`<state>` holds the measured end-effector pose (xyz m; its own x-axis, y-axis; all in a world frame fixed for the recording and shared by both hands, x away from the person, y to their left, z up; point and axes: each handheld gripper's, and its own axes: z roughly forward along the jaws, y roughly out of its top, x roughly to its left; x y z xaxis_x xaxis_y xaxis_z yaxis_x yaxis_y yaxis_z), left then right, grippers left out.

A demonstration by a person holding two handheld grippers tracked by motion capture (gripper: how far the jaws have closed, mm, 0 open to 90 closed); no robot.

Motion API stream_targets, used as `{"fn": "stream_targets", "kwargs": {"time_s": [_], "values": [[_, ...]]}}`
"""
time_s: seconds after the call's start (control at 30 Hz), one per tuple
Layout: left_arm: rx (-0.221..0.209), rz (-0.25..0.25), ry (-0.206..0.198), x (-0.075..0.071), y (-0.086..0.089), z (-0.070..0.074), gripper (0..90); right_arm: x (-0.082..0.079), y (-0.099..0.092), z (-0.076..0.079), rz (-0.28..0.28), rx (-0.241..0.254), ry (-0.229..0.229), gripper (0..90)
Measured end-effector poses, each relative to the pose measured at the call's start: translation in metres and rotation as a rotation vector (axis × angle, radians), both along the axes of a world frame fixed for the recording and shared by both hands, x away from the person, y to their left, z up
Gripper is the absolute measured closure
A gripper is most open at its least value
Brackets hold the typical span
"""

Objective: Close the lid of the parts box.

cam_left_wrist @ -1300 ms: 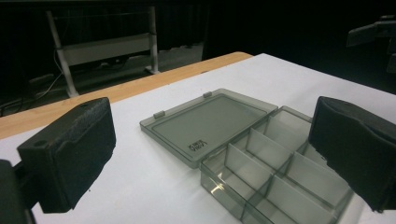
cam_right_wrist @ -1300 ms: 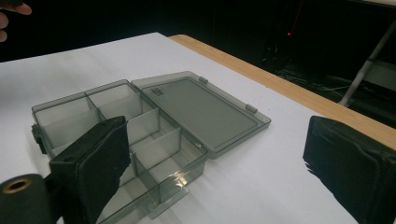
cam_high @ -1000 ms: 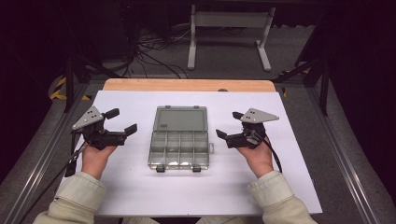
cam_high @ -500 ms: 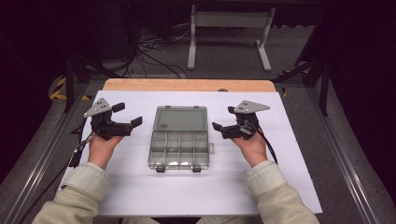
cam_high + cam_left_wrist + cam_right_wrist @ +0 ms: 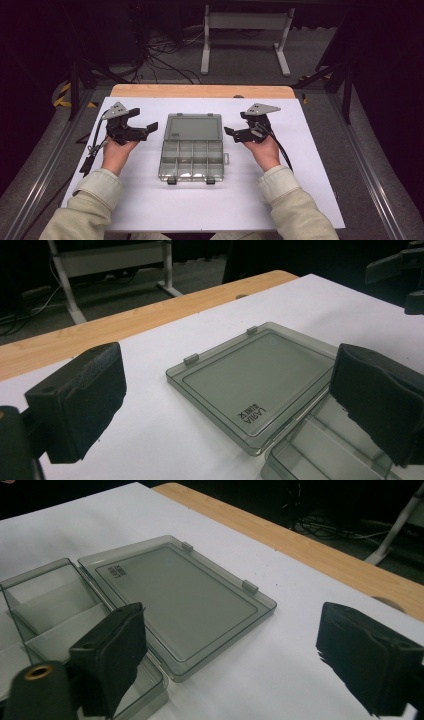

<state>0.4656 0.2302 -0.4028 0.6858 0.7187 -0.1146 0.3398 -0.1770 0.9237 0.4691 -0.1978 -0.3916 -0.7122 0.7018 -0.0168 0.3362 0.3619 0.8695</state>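
A clear smoky plastic compartment box [image 5: 192, 160] lies open in the middle of the white tabletop, its lid [image 5: 193, 128] folded flat on the far side. The compartments look empty. My left gripper [image 5: 144, 121] hovers left of the lid, open with nothing between its jaws. My right gripper [image 5: 236, 124] hovers right of the lid, also open and empty. In the left gripper view the lid [image 5: 255, 375] lies ahead between the wide-apart pads [image 5: 80, 400]. The right gripper view has the lid [image 5: 175, 595] and tray [image 5: 45, 605] to the left of centre.
The white sheet covers a wooden table whose bare far edge [image 5: 200, 91] shows beyond the box. A white-legged stand [image 5: 245, 20] and loose cables [image 5: 165, 55] sit on the floor past the table. Metal rails run along both sides.
Both hands have carried their grippers away from the person and slightly inward, from beside the tray to beside the lid. Both stay open. The box has not moved.
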Motion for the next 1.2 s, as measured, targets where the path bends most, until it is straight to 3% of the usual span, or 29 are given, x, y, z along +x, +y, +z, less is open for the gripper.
{"fn": "stream_targets", "kwargs": {"time_s": [0.23,0.33,0.43,0.53,0.67,0.73,0.83,0.9,1.1,1.2], "values": [[0.018,-0.007,0.036,0.004,-0.001,-0.006,6.2,0.004,0.0,-0.005,0.014,-0.006,0.021,32.1],[-0.001,-0.022,0.074,0.006,0.0,-0.008,11.0,0.005,0.0,-0.007,0.024,0.005,0.045,54.9],[0.02,-0.03,0.09,0.004,0.0,-0.008,28.6,0.004,0.001,-0.008,0.03,-0.011,0.047,77.3],[0.056,-0.012,0.111,0.002,-0.002,-0.006,54.9,0.005,0.002,-0.009,0.051,-0.048,0.069,90.0],[0.104,-0.011,0.188,0.004,-0.005,-0.006,83.7,0.008,0.005,-0.01,0.067,-0.103,0.124,90.0],[0.152,-0.015,0.21,0.006,-0.008,-0.007,89.7,0.01,0.007,-0.011,0.068,-0.128,0.137,90.0],[0.202,-0.01,0.236,0.008,-0.012,-0.011,89.7,0.011,0.01,-0.012,0.074,-0.152,0.141,90.0],[0.212,-0.011,0.259,0.01,-0.014,-0.013,89.8,0.011,0.012,-0.013,0.072,-0.159,0.144,90.0],[0.229,-0.025,0.313,0.017,-0.017,-0.02,89.7,0.016,0.015,-0.021,0.077,-0.195,0.175,90.0],[0.212,-0.033,0.341,0.02,-0.018,-0.023,89.7,0.02,0.015,-0.026,0.078,-0.21,0.187,90.0]]}}
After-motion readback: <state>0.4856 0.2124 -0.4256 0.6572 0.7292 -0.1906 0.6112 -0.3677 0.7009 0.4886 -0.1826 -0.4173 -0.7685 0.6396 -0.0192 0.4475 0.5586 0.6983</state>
